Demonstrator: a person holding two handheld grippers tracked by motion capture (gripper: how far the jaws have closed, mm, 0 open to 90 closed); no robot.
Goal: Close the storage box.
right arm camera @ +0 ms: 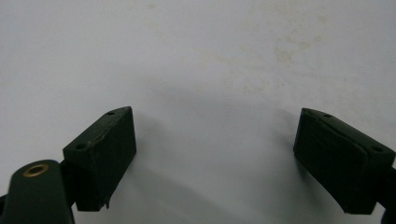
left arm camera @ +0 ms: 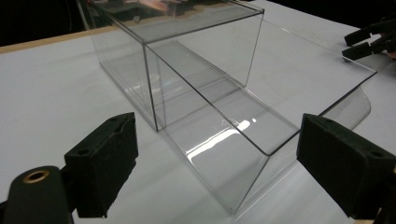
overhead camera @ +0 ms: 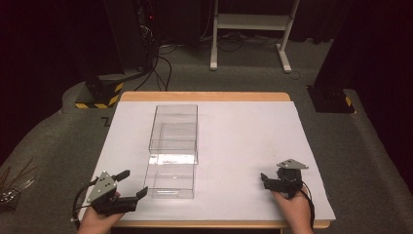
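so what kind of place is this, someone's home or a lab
Most likely a lab or recording room rather than a home. A table with a white sheet stands on grey carpet, with dark equipment stands and trailing cables behind it, hazard-striped bases, and a person holding a hand-held gripper in each hand.

box (overhead camera: 173, 146): clear glossy plastic, smooth, with bright glints
table (overhead camera: 243, 141): matt white sheet, faintly stained, over a wood edge
left gripper (overhead camera: 131, 183): matt black pads, grey metal plate
floor (overhead camera: 53, 146): rough grey carpet
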